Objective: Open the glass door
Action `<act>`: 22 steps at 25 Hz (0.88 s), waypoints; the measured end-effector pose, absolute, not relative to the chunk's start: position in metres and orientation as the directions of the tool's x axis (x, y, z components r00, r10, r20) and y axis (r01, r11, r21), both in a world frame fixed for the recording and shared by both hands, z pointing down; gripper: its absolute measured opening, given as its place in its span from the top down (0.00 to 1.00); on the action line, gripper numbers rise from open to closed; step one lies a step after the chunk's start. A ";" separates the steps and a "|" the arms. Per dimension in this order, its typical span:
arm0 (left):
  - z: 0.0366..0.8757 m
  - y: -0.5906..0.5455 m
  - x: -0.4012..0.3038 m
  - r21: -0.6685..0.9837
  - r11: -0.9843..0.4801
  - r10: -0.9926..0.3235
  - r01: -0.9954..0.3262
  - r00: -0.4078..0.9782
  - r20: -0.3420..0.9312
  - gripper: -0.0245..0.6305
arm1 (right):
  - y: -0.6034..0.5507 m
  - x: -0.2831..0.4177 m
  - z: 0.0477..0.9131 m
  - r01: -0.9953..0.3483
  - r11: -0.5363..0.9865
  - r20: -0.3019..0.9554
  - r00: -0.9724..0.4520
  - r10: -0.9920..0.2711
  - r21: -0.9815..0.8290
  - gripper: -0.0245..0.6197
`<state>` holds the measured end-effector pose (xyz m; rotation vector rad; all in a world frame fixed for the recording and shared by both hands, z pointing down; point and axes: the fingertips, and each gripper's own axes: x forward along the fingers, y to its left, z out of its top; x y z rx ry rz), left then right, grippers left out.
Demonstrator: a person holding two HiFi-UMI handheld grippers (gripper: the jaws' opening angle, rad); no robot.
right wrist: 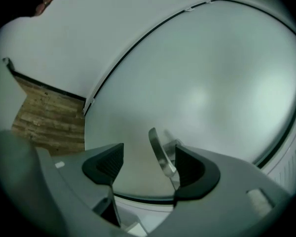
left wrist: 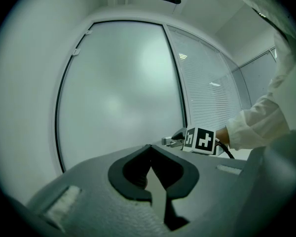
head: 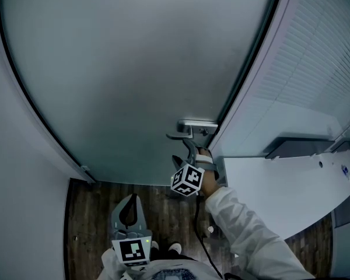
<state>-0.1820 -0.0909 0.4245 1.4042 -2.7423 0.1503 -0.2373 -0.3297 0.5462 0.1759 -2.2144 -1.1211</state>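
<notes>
- Evidently little of the job had been done: the large frosted glass door (head: 134, 69) with its thin black edge looked shut, its right edge lying flush along the pale frame beside it.
- Its silver metal lever handle (right wrist: 160, 152) sat at the door's right edge, about level and, to my eye, not pressed down.
- What seemed complete was the approach. The right gripper (right wrist: 148, 164) had its grey jaws spread wide around the lever, which stood between them close to the right-hand dark pad and well apart from the other.
- Whether the lever touched that pad could not be told. Nothing was clamped, so the gripper counted as released, not grasping.
- Left to do, by my judgement: close on the lever, push it down, then swing the door open.
- Pose of the right arm: the white sleeve (head: 245, 226) reached forward and up from the lower right, with the gripper tilted and its marker cube just below the handle in the head view.
- Pose of the left side: the left gripper (left wrist: 150, 169) was held low over the dark wooden floor (head: 87, 214), well apart from the handle and pointing roughly level at the glass.
- Its jaws were pressed together with nothing between them, so it played no part for now.
</notes>
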 end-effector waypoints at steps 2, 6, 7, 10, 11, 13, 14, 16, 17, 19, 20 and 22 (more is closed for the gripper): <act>0.425 -0.090 -0.182 -0.064 0.583 -0.804 -0.810 -0.587 0.096 0.96 | -0.336 -0.248 0.549 0.189 0.569 0.477 -0.775 -0.414 0.801 0.45; 0.428 -0.090 -0.182 -0.066 0.586 -0.802 -0.808 -0.589 0.093 0.96 | -0.356 -0.268 0.558 0.245 0.428 0.452 -0.743 -0.494 0.870 0.48; 0.427 -0.091 -0.182 -0.064 0.586 -0.802 -0.808 -0.590 0.097 0.96 | -0.362 -0.270 0.560 0.261 0.393 0.447 -0.730 -0.517 0.882 0.48; 0.430 -0.090 -0.183 -0.061 0.595 -0.795 -0.801 -0.598 0.103 0.96 | -0.370 -0.278 0.567 0.307 0.319 0.439 -0.709 -0.552 0.896 0.50; 0.432 -0.089 -0.184 -0.058 0.600 -0.791 -0.798 -0.602 0.104 0.96 | -0.370 -0.281 0.569 0.318 0.307 0.440 -0.708 -0.553 0.897 0.50; 0.432 -0.088 -0.186 -0.057 0.603 -0.787 -0.795 -0.606 0.114 0.96 | -0.370 -0.285 0.573 0.337 0.292 0.445 -0.703 -0.554 0.895 0.51; 0.432 -0.087 -0.186 -0.061 0.604 -0.786 -0.795 -0.607 0.116 0.96 | -0.370 -0.287 0.575 0.346 0.282 0.446 -0.700 -0.557 0.895 0.51; 0.437 -0.086 -0.186 -0.075 0.602 -0.786 -0.795 -0.607 0.115 0.96 | -0.370 -0.289 0.578 0.361 0.248 0.437 -0.697 -0.568 0.899 0.52; 0.438 -0.086 -0.186 -0.080 0.601 -0.787 -0.795 -0.606 0.114 0.96 | -0.370 -0.289 0.579 0.364 0.227 0.426 -0.697 -0.576 0.903 0.54; 0.441 -0.086 -0.185 -0.084 0.599 -0.788 -0.796 -0.605 0.117 0.96 | -0.371 -0.290 0.577 0.363 0.183 0.396 -0.696 -0.599 0.914 0.59; 0.443 -0.085 -0.185 -0.085 0.599 -0.787 -0.796 -0.605 0.119 0.96 | -0.372 -0.290 0.575 0.360 0.166 0.383 -0.693 -0.611 0.918 0.61; 0.445 -0.085 -0.185 -0.081 0.601 -0.785 -0.795 -0.607 0.126 0.96 | -0.373 -0.292 0.573 0.358 0.145 0.365 -0.690 -0.625 0.923 0.65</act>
